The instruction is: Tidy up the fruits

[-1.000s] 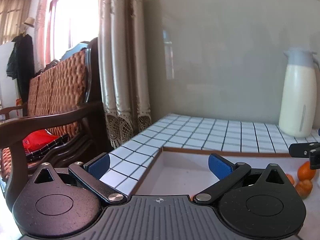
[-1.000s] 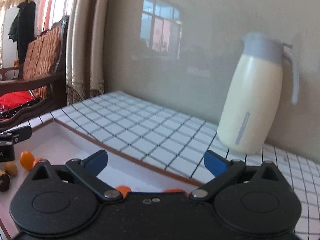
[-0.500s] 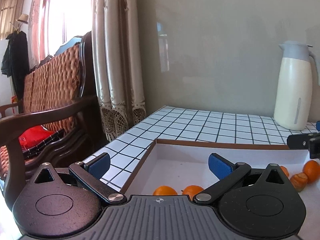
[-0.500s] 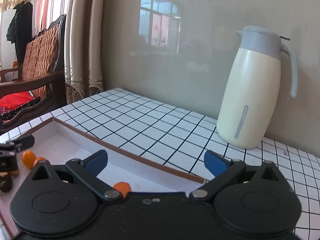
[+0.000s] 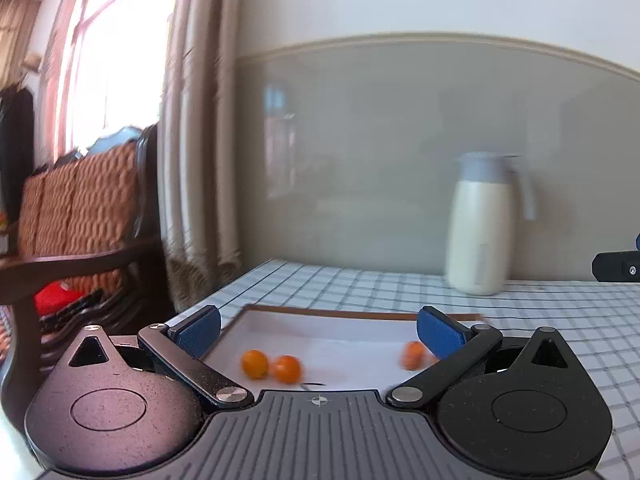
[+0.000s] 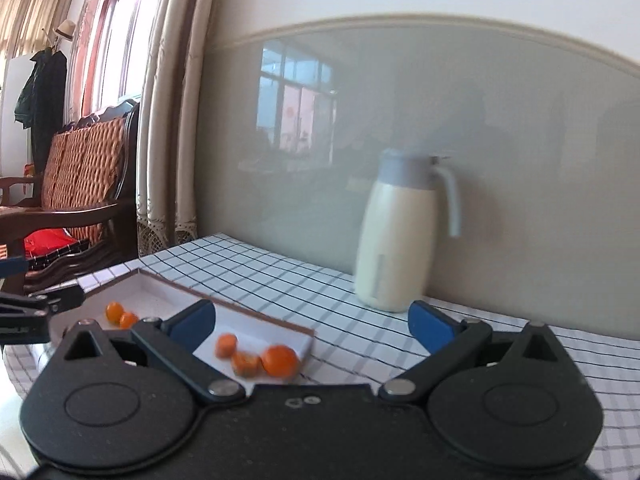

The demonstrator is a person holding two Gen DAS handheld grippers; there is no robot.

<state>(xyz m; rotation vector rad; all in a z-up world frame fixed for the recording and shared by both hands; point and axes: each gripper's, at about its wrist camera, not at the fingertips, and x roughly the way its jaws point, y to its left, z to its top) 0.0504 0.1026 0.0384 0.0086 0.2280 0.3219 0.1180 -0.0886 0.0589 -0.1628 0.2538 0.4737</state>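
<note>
A shallow white tray with a brown rim (image 5: pixel 344 314) (image 6: pixel 168 282) lies on the checked tablecloth. Small orange fruits lie in it: two (image 5: pixel 272 366) at its left part, one (image 5: pixel 413 354) beside the left gripper's right finger. In the right wrist view, two oranges (image 6: pixel 119 314) lie at the tray's far left and three (image 6: pixel 260 358) near its right end. My left gripper (image 5: pixel 318 330) hovers open above the tray, holding nothing. My right gripper (image 6: pixel 312 322) is open too, over the tray's right edge. The left gripper's tip (image 6: pixel 60 300) shows at the left.
A cream thermos jug with a grey lid (image 5: pixel 480 224) (image 6: pixel 400 236) stands on the checked cloth (image 6: pixel 360 320) by the grey wall. Curtains (image 5: pixel 200 140) hang at the left. A wooden chair with a woven back (image 5: pixel 76 208) and a red cushion stands off the table's left.
Both grippers have pulled back and risen, so the tray looks smaller and more of its fruit shows. Both stay open and empty.
</note>
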